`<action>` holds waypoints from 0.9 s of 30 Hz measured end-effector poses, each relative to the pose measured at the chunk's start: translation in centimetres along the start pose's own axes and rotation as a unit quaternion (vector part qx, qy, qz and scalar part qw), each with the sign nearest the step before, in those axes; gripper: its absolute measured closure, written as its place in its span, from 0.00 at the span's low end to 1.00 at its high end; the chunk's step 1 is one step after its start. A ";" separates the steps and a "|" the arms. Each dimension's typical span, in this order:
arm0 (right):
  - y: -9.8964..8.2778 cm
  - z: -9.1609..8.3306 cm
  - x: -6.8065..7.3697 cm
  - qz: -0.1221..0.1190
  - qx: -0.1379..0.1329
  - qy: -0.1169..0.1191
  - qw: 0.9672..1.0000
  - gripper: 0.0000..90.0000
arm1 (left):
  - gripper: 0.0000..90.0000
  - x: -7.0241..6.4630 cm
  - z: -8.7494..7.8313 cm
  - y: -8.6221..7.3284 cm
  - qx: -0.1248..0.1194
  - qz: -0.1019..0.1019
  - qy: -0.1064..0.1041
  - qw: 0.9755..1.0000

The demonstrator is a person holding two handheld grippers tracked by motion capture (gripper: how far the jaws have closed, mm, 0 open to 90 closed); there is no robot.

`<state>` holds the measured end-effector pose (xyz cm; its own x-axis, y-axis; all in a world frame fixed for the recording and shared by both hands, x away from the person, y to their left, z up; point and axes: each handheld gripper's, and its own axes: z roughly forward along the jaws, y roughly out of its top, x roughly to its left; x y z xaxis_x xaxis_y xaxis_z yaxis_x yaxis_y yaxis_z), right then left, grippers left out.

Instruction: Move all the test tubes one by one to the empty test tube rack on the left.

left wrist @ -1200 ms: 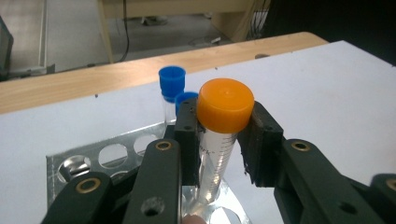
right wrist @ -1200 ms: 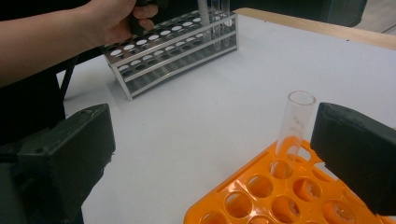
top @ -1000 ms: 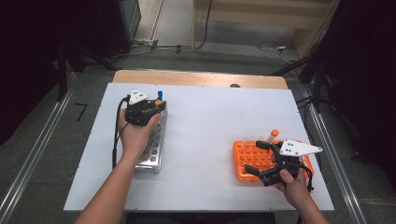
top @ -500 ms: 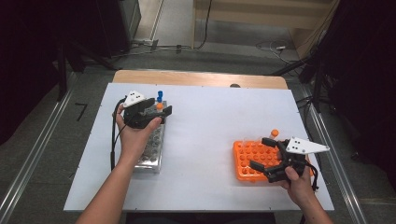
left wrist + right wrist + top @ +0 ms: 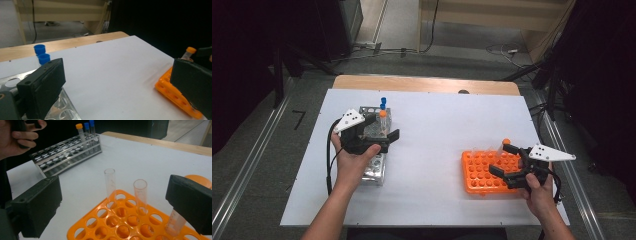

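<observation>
My left gripper [image 5: 383,129] hovers over the far end of a metal tube rack [image 5: 374,172]. Its jaws have just been opening and stand wide apart with nothing between them [image 5: 117,82]. An orange-capped tube [image 5: 383,115] and a blue-capped tube [image 5: 383,101] stand in that rack. My right gripper [image 5: 499,159] is open above an orange rack [image 5: 479,175], its jaws astride two uncapped clear tubes [image 5: 110,183] without touching them. Another tube with an orange cap [image 5: 506,142] stands at the orange rack's far right corner.
The white table [image 5: 437,125] has a wooden strip [image 5: 422,84] along its far edge. In the right gripper view, the hand holding the left gripper [image 5: 20,137] appears beyond the metal rack [image 5: 65,151]. Dark floor and cables lie past the table.
The left gripper let go of the orange-capped tube, which now stands in the metal rack, and drew back toward the person with jaws opening. The right gripper shifted a little to the right.
</observation>
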<state>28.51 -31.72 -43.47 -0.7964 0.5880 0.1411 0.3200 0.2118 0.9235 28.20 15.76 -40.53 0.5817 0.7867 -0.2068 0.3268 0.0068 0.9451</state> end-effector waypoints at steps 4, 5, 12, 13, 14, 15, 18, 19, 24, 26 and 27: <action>-0.2 -0.2 -0.5 0.010 -0.002 -0.009 1.000 0.00 | 0.00 -0.5 -0.8 -0.6 -0.010 -0.006 -0.008 1.000; -0.3 -0.3 -0.6 0.011 -0.002 -0.011 1.000 0.00 | 0.00 -0.6 -0.9 -0.7 -0.007 -0.006 -0.011 1.000; -0.7 -0.3 -1.6 0.028 0.003 -0.030 0.999 0.00 | 0.00 -0.9 -1.5 -1.5 0.001 -0.004 -0.017 1.000; -0.8 -0.2 -1.7 0.031 0.006 -0.032 0.999 0.00 | 0.00 -0.8 -1.4 -1.6 0.002 -0.004 -0.018 1.000; -0.8 0.0 -1.8 0.035 0.011 -0.040 0.999 0.02 | 0.00 -0.8 -1.4 -1.7 0.005 -0.004 -0.017 1.000; -0.9 0.1 -1.9 0.040 0.015 -0.047 0.998 0.02 | 0.00 -0.8 -1.4 -1.8 0.005 -0.006 -0.017 1.000; -1.1 0.5 -2.2 0.051 0.032 -0.058 0.997 0.04 | 0.00 -0.7 -1.4 -1.9 0.006 -0.009 -0.017 1.000; -1.1 0.7 -2.2 0.055 0.038 -0.064 0.996 0.04 | 0.00 -0.7 -1.4 -2.0 0.006 -0.009 -0.018 1.000; -1.3 1.5 -2.9 0.078 0.067 -0.094 0.990 0.24 | 0.00 -0.9 -1.3 -2.1 0.011 -0.006 -0.019 1.000; -1.4 1.7 -3.1 0.085 0.075 -0.106 0.988 0.31 | 0.00 -0.9 -1.2 -2.1 0.011 -0.005 -0.018 1.000; -1.4 1.8 -3.1 0.088 0.078 -0.111 0.987 0.34 | 0.00 -0.9 -1.2 -2.1 0.011 -0.005 -0.018 1.000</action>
<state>31.49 -32.42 -45.82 -0.5946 0.7796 0.1967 0.5326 0.1986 0.8227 26.06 15.75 -42.03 0.6049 0.7633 -0.2267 0.3496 0.0011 0.9369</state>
